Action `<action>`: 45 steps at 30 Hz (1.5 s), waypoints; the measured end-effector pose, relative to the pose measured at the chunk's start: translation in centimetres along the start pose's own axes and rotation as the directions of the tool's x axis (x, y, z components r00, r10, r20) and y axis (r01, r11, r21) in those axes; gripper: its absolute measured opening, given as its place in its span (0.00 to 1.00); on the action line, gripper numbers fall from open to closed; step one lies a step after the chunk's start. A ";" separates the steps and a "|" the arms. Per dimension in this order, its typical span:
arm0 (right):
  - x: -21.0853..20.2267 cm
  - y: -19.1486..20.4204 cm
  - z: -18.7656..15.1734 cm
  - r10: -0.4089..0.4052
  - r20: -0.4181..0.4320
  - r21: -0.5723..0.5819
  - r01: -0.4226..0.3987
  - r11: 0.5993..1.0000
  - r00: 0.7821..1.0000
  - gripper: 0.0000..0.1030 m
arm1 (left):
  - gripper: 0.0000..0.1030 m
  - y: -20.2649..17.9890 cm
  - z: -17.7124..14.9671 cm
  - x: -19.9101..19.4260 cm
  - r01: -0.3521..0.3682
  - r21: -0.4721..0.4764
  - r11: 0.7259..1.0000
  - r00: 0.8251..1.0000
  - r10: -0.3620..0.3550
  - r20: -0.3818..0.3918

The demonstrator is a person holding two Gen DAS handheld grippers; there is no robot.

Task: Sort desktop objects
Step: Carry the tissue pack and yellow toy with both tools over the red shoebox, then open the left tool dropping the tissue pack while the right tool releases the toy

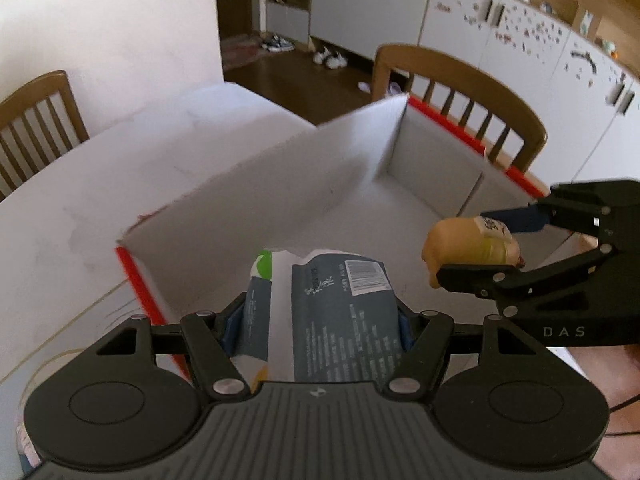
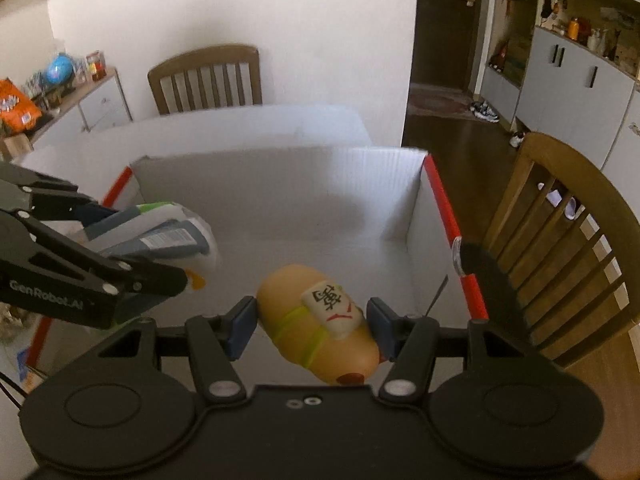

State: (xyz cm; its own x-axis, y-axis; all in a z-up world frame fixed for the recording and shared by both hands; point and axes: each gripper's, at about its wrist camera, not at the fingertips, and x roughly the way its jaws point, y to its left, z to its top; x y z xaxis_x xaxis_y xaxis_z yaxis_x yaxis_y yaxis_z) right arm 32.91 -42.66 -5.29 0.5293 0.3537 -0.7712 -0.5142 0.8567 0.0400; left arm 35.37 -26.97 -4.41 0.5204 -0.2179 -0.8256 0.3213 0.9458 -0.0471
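White corrugated walls with red edging mark the box (image 2: 280, 184) on the worktop (image 1: 80, 184). Over the box, a blue-grey packet (image 1: 324, 316) is pinched by the left hand-held gripper (image 1: 320, 320), and beside it a tan squishy toy (image 2: 316, 324) is clamped by the right hand-held gripper (image 2: 310, 330).

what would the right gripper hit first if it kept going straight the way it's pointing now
Probably the white floor of the box: the right gripper, shut on the yellow toy, points down into it, nothing else ahead. Depth is hard to judge.
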 end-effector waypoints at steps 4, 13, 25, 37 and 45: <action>1.0 -0.2 0.0 0.010 -0.041 -0.018 -0.011 1.000 0.999 0.58 | 0.67 -0.4 0.3 1.6 -0.010 0.044 0.999 0.999 0.012 -0.035; 2.9 -0.3 0.0 -0.010 -0.097 -0.066 0.004 0.998 0.995 0.58 | 0.66 -1.1 1.3 4.2 -0.019 0.085 0.996 0.996 0.026 -0.083; 3.8 0.0 -0.2 0.017 -0.158 -0.158 -0.043 0.986 0.987 0.58 | 0.68 -1.2 2.4 6.7 0.013 0.112 0.994 0.979 0.011 -0.204; 4.9 0.6 -0.5 0.005 -0.216 -0.204 -0.050 0.978 0.976 0.58 | 0.81 0.0 2.5 6.3 0.039 0.020 0.999 0.983 -0.034 -0.180; 4.9 0.6 -0.4 0.015 -0.224 -0.207 -0.062 0.976 0.975 0.63 | 0.81 0.7 2.6 4.7 0.051 -0.007 0.999 0.990 -0.051 -0.129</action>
State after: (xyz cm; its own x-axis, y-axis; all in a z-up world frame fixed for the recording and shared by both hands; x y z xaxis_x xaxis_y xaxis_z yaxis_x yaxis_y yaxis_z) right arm 34.92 -40.54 -9.32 0.3572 0.2735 -0.8931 -0.6746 0.7369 -0.0441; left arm 40.06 -27.97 -6.88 0.3967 -0.2333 -0.8878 0.3416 0.9352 -0.0931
